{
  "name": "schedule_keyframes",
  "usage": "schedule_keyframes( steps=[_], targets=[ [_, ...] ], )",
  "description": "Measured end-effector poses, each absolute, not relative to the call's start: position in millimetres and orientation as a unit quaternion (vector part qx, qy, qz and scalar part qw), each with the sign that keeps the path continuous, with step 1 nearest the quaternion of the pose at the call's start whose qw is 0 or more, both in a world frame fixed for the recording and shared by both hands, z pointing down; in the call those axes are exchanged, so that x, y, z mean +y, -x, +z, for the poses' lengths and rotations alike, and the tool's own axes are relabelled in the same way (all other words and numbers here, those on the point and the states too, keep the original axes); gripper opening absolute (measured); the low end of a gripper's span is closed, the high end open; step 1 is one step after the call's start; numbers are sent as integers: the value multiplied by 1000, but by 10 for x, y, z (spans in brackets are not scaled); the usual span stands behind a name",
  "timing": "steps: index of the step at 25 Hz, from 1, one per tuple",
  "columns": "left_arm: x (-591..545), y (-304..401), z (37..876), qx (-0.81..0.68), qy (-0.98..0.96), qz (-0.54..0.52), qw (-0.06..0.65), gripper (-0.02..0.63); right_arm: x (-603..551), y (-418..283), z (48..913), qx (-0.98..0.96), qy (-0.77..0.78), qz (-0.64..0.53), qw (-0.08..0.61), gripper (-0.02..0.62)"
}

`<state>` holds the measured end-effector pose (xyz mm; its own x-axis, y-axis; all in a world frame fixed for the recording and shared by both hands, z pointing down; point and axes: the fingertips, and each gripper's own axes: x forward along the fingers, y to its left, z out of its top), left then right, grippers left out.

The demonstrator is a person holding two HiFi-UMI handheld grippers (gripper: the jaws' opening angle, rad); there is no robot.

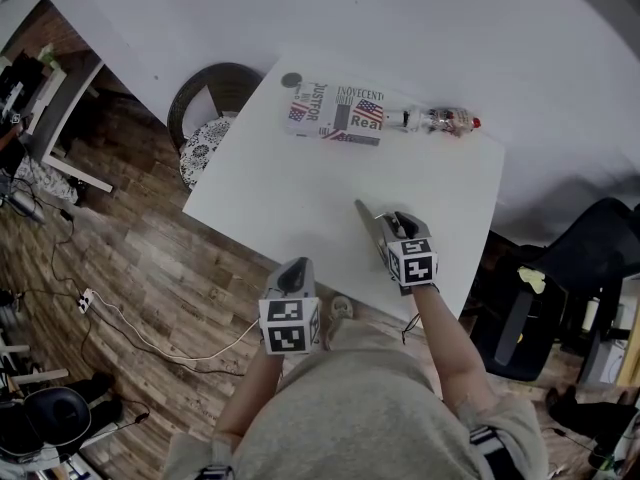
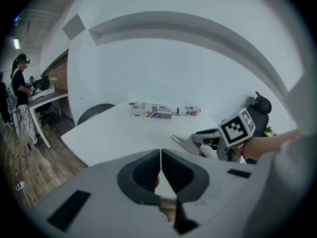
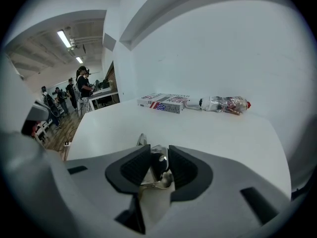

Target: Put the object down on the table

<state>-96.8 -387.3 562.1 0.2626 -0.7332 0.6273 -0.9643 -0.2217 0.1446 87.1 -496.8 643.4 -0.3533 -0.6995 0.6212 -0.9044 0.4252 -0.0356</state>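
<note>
Head view, contents of one white table (image 1: pixel 300 193) and the tools worked over it.

Item 1. Metal utensil (image 1: pixel 365 216), one. This is the object to be put down. It lies flat on the near right part of the table, its long flat end pointing toward the far side and its other end between the right gripper's jaws. It looks to be resting on the tabletop, so the set-down appears done or all but done.

Item 2. Right gripper (image 1: pixel 393 226), one. It sits low over the table. Its jaws are spread with the utensil between them, and the pads do not seem to press on it. Judged: a slack hold, ready for drawing the gripper clear.

Item 3. Left gripper (image 1: pixel 297 270), one. Its jaws are closed together on nothing. It is held off the near edge of the table, close to the person's body, probably because this step needs one gripper only.

Item 4. Box (image 1: pixel 335 113) with a flag print, one, lying flat at the far edge, well apart from the utensil.

Item 5. Bottle (image 1: pixel 440 120) with a red cap, one, on its side just beside the box's right end.

Item 6. Small dark disc (image 1: pixel 291 80), one, at the far left corner.

Item 7. Round chair (image 1: pixel 215 93), one, beyond the table's left edge.
</note>
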Motion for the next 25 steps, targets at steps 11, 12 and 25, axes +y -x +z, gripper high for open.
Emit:
schedule_keyframes(
  steps=[11, 12, 25],
  targets=[
    [-3681, 973, 5558, -566, -754, 213, 255, 9, -4882, -948, 6233, -786, -535, 173, 256, 118],
    [-3643, 967, 5545, -566, -755, 212, 254, 9, -4840, -953, 6205, -786, -537, 171, 254, 118],
    [-2931, 1019, 5445, -567, -760, 200, 247, 9, -4018, -853, 5765, -800, -542, 151, 211, 103]
  ],
)
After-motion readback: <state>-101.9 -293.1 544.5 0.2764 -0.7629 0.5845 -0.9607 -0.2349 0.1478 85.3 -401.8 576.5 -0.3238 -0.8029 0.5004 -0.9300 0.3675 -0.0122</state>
